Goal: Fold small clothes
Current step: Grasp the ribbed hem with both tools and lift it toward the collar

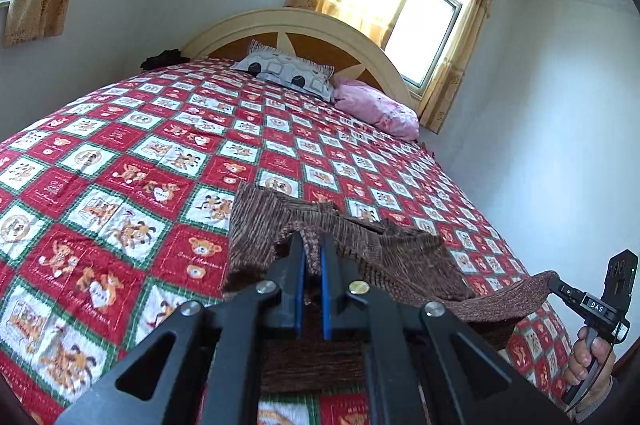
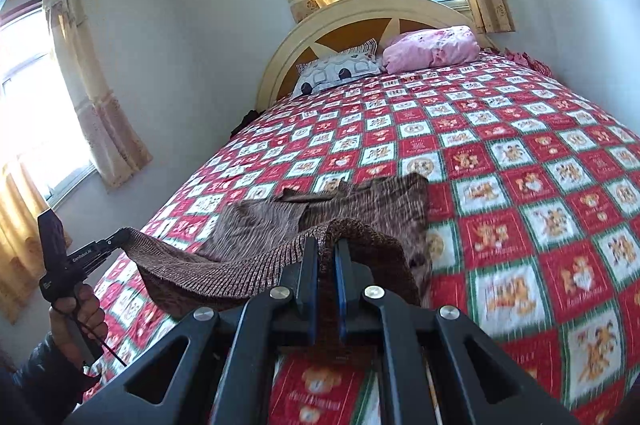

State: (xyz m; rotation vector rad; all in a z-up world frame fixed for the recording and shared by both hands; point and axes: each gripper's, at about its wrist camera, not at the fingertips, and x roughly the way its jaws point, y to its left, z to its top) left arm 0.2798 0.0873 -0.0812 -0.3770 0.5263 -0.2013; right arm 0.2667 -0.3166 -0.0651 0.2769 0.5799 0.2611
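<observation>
A brown knit garment (image 1: 404, 249) lies on the bed, its near hem lifted and stretched between both grippers. In the left wrist view my left gripper (image 1: 312, 245) is shut on one corner of the hem, with knit fabric bunched between its blue pads. My right gripper (image 1: 556, 283) shows at the right edge, pinching the other corner. In the right wrist view the right gripper (image 2: 326, 245) is shut on the garment (image 2: 360, 201), and the left gripper (image 2: 120, 237) holds the far end at the left. The rest of the garment lies flat on the quilt beyond.
A red, white and green teddy-bear quilt (image 1: 140, 165) covers the bed. A patterned grey pillow (image 1: 288, 71) and a pink pillow (image 1: 376, 105) lie by the cream headboard (image 1: 304, 21). White walls run close along both sides. A hand (image 2: 80, 309) grips the left gripper's handle.
</observation>
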